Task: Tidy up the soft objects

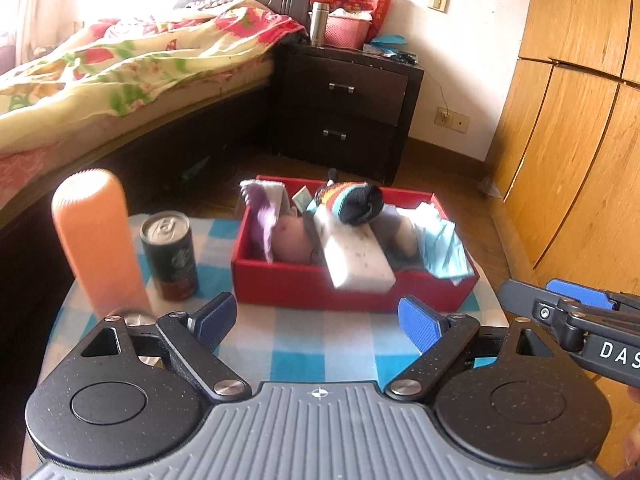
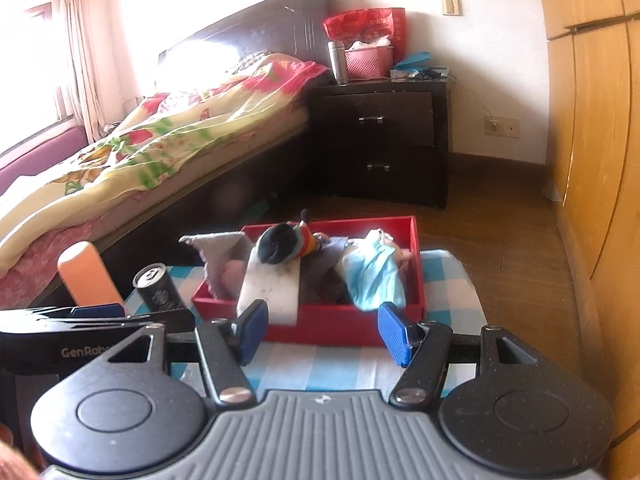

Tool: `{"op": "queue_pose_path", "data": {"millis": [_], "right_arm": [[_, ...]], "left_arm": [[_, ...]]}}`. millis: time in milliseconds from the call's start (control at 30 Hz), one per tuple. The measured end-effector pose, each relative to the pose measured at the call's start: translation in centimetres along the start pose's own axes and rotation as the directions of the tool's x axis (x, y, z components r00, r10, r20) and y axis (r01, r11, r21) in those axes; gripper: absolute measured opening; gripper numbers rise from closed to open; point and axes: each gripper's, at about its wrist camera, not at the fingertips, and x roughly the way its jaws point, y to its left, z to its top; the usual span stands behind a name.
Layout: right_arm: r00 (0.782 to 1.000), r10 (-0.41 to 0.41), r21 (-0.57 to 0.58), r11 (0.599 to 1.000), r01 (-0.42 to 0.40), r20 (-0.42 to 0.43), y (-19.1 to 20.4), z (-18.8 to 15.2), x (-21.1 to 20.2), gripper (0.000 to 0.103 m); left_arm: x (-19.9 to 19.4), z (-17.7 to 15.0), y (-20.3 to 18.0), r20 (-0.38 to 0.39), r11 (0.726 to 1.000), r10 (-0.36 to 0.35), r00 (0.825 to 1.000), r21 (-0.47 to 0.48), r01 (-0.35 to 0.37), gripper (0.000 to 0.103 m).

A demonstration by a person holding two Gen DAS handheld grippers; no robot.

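Note:
A red box (image 1: pixel 304 286) (image 2: pixel 328 326) stands on a blue-checked cloth (image 1: pixel 320 344) (image 2: pixel 320 372). It holds a white sponge block (image 1: pixel 356 258) (image 2: pixel 274 286), a striped rolled sock (image 1: pixel 352 200) (image 2: pixel 286 244), a purple-grey cloth (image 1: pixel 262 216) (image 2: pixel 218 252), a light blue cloth (image 1: pixel 444 246) (image 2: pixel 372 276) and a pink soft thing (image 1: pixel 294 240). My left gripper (image 1: pixel 318 322) is open and empty, in front of the box. My right gripper (image 2: pixel 324 332) is open and empty, also just in front of the box; it shows at the right of the left wrist view (image 1: pixel 580 312).
An orange cylinder (image 1: pixel 98 240) (image 2: pixel 88 276) and a dark drink can (image 1: pixel 170 256) (image 2: pixel 158 288) stand left of the box. A bed (image 1: pixel 120 72) lies at the left, a dark nightstand (image 1: pixel 344 108) behind, wooden wardrobe doors (image 1: pixel 572 120) at the right.

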Motion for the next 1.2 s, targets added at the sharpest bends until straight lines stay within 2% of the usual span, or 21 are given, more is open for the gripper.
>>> {"op": "queue_pose_path", "data": {"millis": [433,933,1200], "right_arm": [[1.000,0.006,-0.012,1.000,-0.006,0.014,2.0,-2.4,-2.4,0.039],[1.000,-0.002,-0.028,1.000,0.002,0.002,2.5,-2.9,-1.7,0.039],[1.000,-0.008,-0.027,1.000,0.008,-0.003,2.6,-2.9,-1.6,0.039]], "left_arm": [[-2.1,-2.3,0.1,-0.014,1.000,0.002,1.000,0.000,-0.002,0.086],[-1.7,-2.6,0.0,-0.013,0.999,0.047,0.999,0.009,-0.047,0.086],[-1.5,-2.7,0.2,-0.026,0.999,0.048,0.999,-0.003,-0.048,0.086]]}}
